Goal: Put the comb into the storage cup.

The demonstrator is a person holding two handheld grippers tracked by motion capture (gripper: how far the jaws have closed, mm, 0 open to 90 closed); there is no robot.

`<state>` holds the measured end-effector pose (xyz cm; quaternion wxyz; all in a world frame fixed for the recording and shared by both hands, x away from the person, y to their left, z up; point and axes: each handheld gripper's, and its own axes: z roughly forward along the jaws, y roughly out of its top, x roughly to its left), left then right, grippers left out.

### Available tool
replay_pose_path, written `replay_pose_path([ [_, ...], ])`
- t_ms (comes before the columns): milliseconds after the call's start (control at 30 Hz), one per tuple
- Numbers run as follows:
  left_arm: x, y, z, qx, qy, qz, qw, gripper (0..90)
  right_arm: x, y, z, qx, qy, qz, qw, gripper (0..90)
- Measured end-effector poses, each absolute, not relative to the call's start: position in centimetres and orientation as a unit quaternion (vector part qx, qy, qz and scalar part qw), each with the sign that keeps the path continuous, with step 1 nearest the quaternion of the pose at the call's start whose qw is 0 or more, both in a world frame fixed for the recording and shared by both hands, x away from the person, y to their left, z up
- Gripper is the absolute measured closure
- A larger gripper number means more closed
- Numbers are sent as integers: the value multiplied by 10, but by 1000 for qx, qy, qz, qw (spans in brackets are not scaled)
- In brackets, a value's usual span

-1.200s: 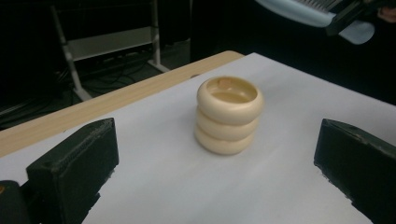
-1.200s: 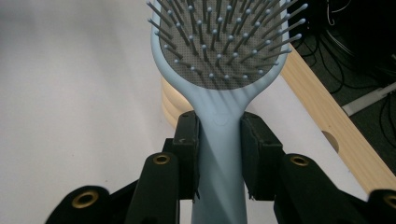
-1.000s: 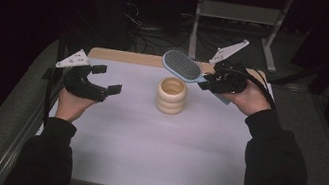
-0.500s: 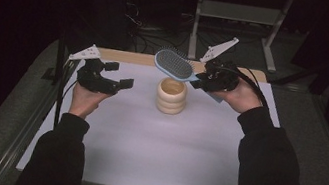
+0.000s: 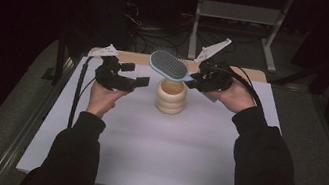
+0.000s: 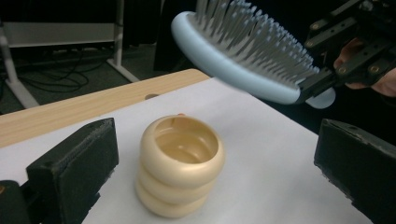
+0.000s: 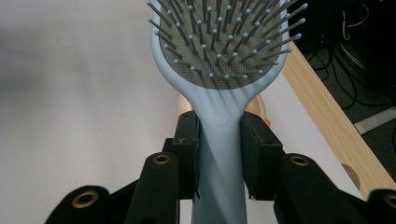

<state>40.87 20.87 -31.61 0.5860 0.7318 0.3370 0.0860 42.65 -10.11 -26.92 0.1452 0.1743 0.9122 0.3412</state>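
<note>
The white table surface (image 5: 141,159) fills the lower centre of the high view, with a strip of bare wooden edge (image 5: 133,57) along its far side.

The left gripper (image 5: 122,78) now sits left of centre in the high view, closer to the cup than it was a second ago, when it lay nearer the left border of the sheet. Its jaws stand apart and hold nothing. In the left gripper view they frame the cup from the lower left and lower right corners, with clear space on both sides.

The right gripper (image 5: 205,79) sits right of centre in the high view and has shifted slightly left over the same interval. Its jaws are clamped on the neck of the hairbrush (image 7: 219,121), one pad on each side of the handle.

The hairbrush (image 5: 169,65) is airborne, bristles up, its head at upper centre of the high view. It has travelled left and now overhangs the cup's far rim.

The cream ribbed cup (image 5: 171,96) stands upright at centre and is unmoved. Nothing touches it.

Assessment: both grippers are converging on the cup. The open left gripper appears positioned to steady it. The brush appears staged for lowering into the opening, but it lies close to level and would need its handle tipped down first.
</note>
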Motion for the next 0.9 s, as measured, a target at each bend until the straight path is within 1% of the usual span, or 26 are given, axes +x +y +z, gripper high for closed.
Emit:
replay_pose_path([
  [367, 417, 198, -311, 708, 349, 72, 610, 0, 427, -90, -274, 165, 914, 342, 141, 683],
  [700, 419, 191, -312, 707, 352, 79, 608, 0, 428, -69, -279, 149, 918, 342, 136, 683],
  [800, 420, 192, -311, 697, 360, 76, 615, 0, 428, -65, -279, 146, 916, 347, 139, 683],
  [867, 421, 193, -310, 693, 369, 79, 615, 12, 427, -63, -280, 145, 915, 350, 140, 683],
  [900, 421, 193, -309, 696, 373, 90, 607, 44, 427, -62, -280, 145, 914, 350, 142, 683],
])
